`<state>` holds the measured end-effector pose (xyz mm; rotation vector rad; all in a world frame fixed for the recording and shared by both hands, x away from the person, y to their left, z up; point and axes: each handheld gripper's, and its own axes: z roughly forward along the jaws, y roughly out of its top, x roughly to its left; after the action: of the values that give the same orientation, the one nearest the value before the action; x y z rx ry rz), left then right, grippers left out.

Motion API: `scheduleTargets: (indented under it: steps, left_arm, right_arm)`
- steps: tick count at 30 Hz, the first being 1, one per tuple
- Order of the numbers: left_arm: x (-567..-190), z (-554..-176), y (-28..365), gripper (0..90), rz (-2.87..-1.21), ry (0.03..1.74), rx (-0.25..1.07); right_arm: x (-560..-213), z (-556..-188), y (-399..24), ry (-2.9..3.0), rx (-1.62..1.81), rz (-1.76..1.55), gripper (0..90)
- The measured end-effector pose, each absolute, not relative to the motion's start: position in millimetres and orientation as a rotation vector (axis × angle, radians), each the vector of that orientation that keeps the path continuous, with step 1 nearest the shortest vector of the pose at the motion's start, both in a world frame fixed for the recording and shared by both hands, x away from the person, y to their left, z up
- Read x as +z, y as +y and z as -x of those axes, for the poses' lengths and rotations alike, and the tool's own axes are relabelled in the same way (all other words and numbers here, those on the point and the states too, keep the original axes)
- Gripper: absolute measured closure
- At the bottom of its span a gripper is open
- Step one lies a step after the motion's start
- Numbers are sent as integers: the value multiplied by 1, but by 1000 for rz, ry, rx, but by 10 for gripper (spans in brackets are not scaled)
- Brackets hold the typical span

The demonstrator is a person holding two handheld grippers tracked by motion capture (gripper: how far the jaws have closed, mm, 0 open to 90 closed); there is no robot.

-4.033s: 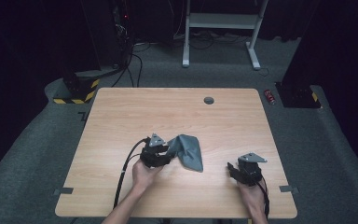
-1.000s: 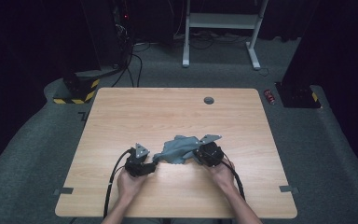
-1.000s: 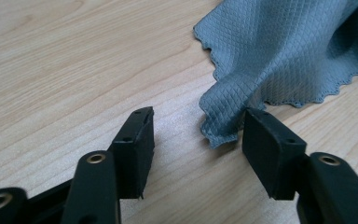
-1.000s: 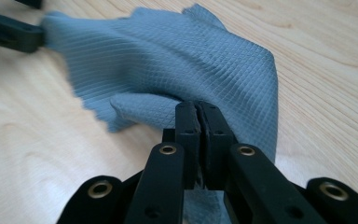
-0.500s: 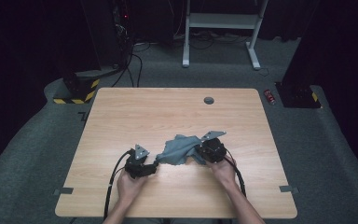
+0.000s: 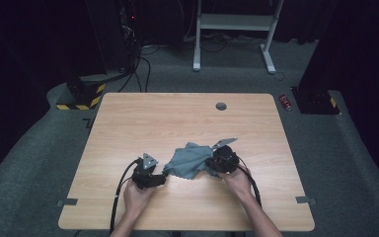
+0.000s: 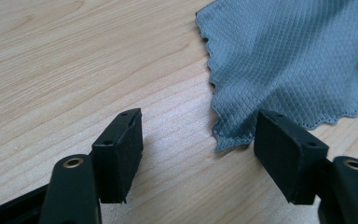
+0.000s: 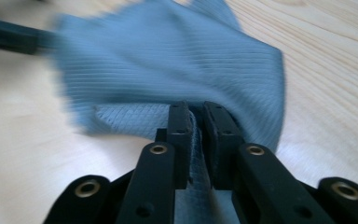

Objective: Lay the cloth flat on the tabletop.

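1. The left claw (image 7: 198, 149) stands apart; its jaws have just been opening, with only a corner of the cloth (image 7: 284, 60) lying at the inner face of one jaw, unpressed.
2. The right claw (image 8: 198, 140) is clamped on a fold of the cloth, though its jaws have just eased a little.
3. The cloth lies crumpled on the desk (image 6: 177, 118) between both claws.

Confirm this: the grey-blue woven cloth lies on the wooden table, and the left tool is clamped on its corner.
Wrong on the grip. The left tool stands open by the grey-blue woven cloth's corner on the wooden table, as the left gripper view shows.
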<state>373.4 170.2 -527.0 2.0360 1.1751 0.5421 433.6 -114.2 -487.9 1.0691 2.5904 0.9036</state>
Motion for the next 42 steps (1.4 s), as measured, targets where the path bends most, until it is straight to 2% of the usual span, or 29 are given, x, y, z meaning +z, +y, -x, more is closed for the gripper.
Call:
scheduleTargets:
  steps: [3, 7, 10, 17, 20, 25, 32, 37, 42]
  left_arm:
    - [-527, -373, 170, 325, -2039, 1172, 542]
    - [-527, -373, 170, 323, -2040, 1171, 542]
    - [-527, -373, 170, 322, -2039, 1173, 541]
    - [-527, -373, 170, 320, -2037, 1174, 541]
    - [-527, -373, 170, 320, -2037, 1174, 541]
    - [-527, -373, 170, 320, -2037, 1174, 541]
    - [-527, -373, 170, 320, -2039, 1173, 543]
    - [-527, -373, 170, 319, -2038, 1175, 542]
    - [-527, -373, 170, 319, -2039, 1176, 542]
  right_arm:
    - [-497, -440, -105, 2532, 832, -1061, 725]
    - [-493, -438, -108, 2465, 855, -1069, 672]
    - [-483, -433, -117, 2420, 923, -1070, 665]
    - [-473, -391, -131, 2401, 1067, -947, 863]
    - [-485, -379, -126, 2479, 1022, -900, 880]
    - [-503, -394, -114, 2525, 943, -927, 877]
    - [-497, -423, -107, 2458, 940, -1014, 857]
    - [-507, -438, -98, 2476, 895, -1037, 842]
    - [-503, -438, -103, 2447, 955, -1072, 784]
